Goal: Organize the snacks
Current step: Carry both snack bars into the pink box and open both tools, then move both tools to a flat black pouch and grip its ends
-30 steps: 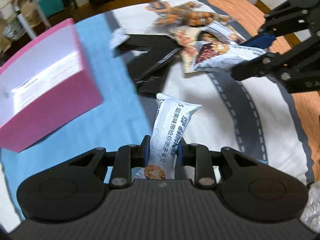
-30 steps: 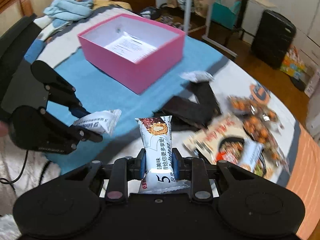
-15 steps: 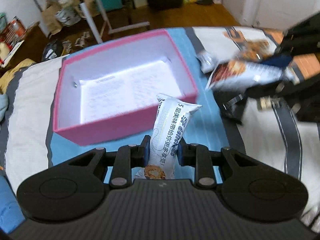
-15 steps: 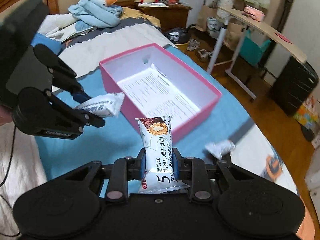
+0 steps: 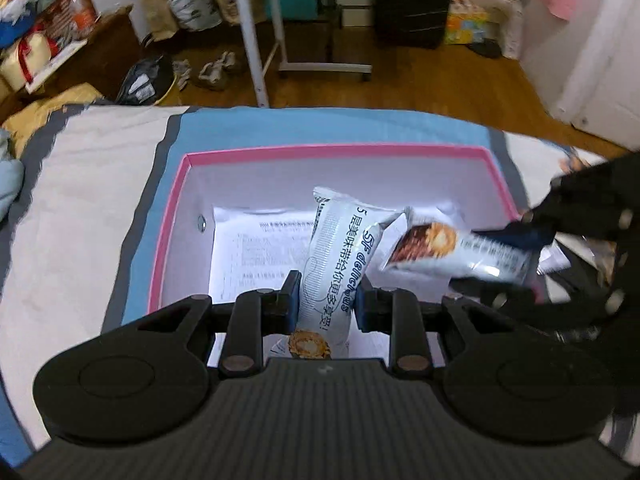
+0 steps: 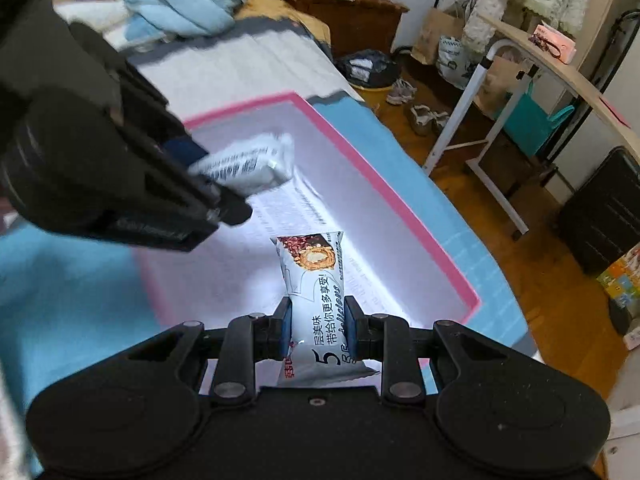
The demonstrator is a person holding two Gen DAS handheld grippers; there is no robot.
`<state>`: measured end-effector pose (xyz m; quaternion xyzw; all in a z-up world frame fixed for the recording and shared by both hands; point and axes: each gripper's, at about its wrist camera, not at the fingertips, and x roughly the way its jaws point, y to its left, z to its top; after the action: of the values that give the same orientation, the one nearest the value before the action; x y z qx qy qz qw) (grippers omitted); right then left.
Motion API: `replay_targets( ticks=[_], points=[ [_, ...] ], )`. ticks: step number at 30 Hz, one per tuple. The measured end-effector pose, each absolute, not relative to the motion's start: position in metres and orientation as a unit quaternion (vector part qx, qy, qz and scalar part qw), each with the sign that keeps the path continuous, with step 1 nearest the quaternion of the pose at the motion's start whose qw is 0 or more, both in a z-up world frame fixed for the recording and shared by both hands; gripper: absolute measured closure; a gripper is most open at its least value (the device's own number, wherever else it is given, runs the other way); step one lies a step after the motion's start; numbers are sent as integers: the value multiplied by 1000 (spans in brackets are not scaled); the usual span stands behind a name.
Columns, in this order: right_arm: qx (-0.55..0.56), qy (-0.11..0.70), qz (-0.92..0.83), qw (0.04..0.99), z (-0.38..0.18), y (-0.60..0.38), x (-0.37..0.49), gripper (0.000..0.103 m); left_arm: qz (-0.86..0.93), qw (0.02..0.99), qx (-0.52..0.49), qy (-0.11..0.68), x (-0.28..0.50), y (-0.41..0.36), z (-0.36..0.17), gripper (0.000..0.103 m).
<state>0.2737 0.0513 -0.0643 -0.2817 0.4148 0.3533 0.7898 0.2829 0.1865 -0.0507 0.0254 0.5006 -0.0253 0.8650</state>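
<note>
1. Left hand-held gripper [image 5: 326, 306]: jaws closed tight on a white snack pack [image 5: 340, 264], gripped near its lower end. The pack stands up between the pads, over the pink box [image 5: 332, 151].
2. Right hand-held gripper [image 6: 316, 324]: jaws likewise clamped on a second pack [image 6: 314, 280], picture side facing up. It too hangs over the box interior.
3. Box contents: only a printed sheet [image 5: 260, 252] on the floor of the box, as far as I can see. No snack lies loose inside. Judgement: the task is at an early stage; these two packs would be the first in.
4. Left to do: release both packs, then fetch the others. From the left view, a few wrappers [image 5: 576, 164] show at the right edge beyond the box, partly hidden by my right gripper; how many, I cannot tell.
5. Edges: the pink rim runs all round, with white walls inside. Both packs appear above rim level, though their height over the floor is unclear.
6. Room: the box is wide and nearly bare, so there is plenty of space to set down. The tight spot is between my two grippers: the pack tips are very near each other, almost overlapping in the left view.
7. The box sits on the blue cover [image 6: 60, 280] of the bed, near the bed's edge; the floor [image 5: 420, 80] lies beyond.
</note>
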Motion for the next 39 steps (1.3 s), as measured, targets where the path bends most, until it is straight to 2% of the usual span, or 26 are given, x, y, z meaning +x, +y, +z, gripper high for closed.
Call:
replay_targets(
  ticks=[7,15,16,18,19,21,23,33,39],
  points=[
    [-316,442,331,772,-112,74,317,73,-16,857,-10,514,331,197,-98,78],
    [-342,449,341,752,-131,88,329,73,-27,839,-31,542,348,195,-133,76],
    [-347,445,342,751,-132,87,328,72,-29,836,-31,547,350,195,-135,76],
    [-358,438,341,751,-133,87,327,62,-33,834,-35,549,353,199,-135,71],
    [-361,432,341,752,-131,85,325,60,-31,837,-36,545,353,201,-132,69],
    [-355,421,345,760,-123,79,322,43,-24,843,-32,536,351,206,-125,56],
    [-341,409,347,772,-109,70,316,37,-28,845,-27,534,348,208,-116,56],
    [-234,391,366,812,-25,-4,261,35,-69,863,49,497,282,175,-36,49],
    [-191,397,358,823,-2,-56,226,27,-85,873,56,476,224,147,1,41]
  ],
)
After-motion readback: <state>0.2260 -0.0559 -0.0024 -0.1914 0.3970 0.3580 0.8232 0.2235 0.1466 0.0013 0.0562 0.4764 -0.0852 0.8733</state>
